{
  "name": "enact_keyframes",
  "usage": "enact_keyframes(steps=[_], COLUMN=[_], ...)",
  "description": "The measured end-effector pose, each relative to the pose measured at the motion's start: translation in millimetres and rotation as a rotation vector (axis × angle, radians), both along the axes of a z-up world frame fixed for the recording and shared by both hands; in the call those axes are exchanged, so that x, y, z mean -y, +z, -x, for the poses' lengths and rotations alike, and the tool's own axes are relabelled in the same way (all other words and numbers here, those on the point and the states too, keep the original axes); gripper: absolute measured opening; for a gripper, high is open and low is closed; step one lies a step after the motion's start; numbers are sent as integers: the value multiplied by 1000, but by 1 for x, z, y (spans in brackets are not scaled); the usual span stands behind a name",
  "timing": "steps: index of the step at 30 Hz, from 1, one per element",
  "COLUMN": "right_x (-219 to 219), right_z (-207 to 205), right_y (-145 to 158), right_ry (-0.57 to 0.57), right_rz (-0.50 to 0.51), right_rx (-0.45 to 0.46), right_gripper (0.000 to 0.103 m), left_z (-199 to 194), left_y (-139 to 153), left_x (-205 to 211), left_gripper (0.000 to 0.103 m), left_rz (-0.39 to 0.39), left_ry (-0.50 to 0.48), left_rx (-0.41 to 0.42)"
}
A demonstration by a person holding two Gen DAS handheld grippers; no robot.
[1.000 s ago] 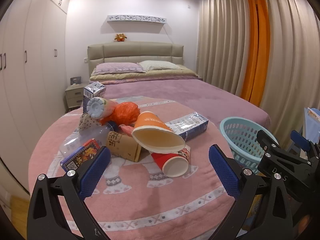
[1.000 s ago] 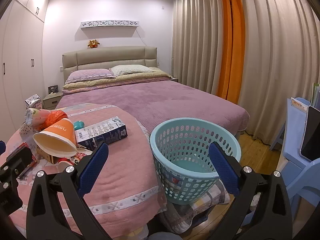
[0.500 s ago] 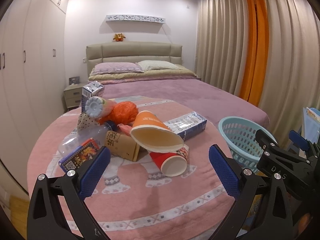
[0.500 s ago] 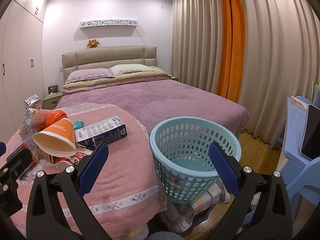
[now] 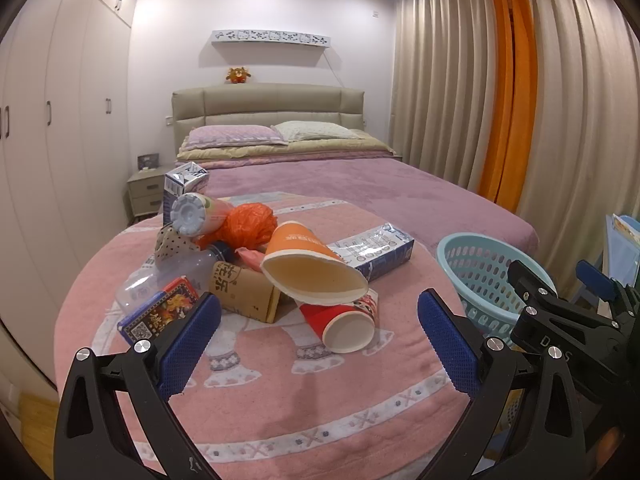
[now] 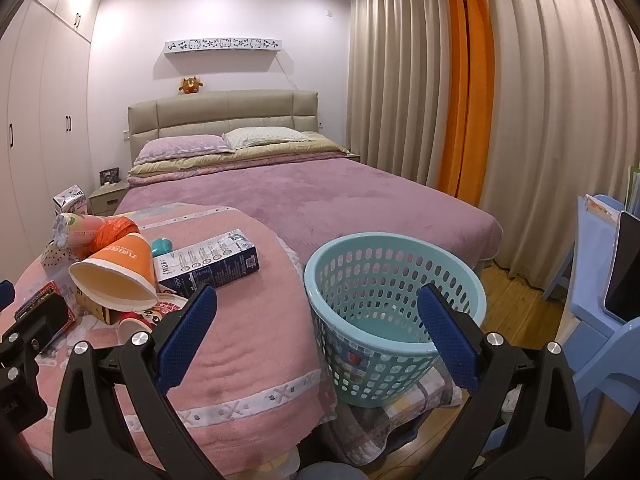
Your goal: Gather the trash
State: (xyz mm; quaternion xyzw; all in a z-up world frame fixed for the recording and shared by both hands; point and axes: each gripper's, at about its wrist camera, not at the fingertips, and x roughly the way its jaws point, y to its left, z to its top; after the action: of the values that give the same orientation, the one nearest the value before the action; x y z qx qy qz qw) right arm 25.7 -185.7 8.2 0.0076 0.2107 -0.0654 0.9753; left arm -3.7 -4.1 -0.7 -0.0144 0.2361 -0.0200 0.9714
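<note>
Pink cloth covers the table [image 5: 280, 408], where an orange cup [image 5: 310, 258] tops the trash pile. Both tools, left [image 5: 319, 344] and right [image 6: 318, 340], hang spread and empty; the teal basket [image 6: 394, 280] stands beside.

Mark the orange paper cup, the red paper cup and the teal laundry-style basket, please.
orange paper cup [image 5: 308, 240], left wrist view, on its printed side wall.
red paper cup [image 5: 320, 314], left wrist view, on its red side.
teal basket [image 6: 400, 240], right wrist view, on its far rim.

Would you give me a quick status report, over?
Left gripper, right gripper open, empty. Trash pile untouched on table. Basket empty. Path clear.
</note>
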Motion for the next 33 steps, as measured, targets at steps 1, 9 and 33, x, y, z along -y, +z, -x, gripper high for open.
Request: enact_keyframes(steps=[1,9,33], right_x=[-1,-3,-9], right_z=[0,0,-1], right_y=[0,-2,-1], right_ry=[0,5,16], right_rz=[1,8,15], right_rx=[1,0,-1], right_gripper=[95,95,95], left_z=[0,0,-2], left_y=[0,0,-1], left_x=[0,0,-2], left_gripper=[95,95,95], left_rz=[0,0,9], left_ry=[1,1,-20], left_rx=[0,1,-1])
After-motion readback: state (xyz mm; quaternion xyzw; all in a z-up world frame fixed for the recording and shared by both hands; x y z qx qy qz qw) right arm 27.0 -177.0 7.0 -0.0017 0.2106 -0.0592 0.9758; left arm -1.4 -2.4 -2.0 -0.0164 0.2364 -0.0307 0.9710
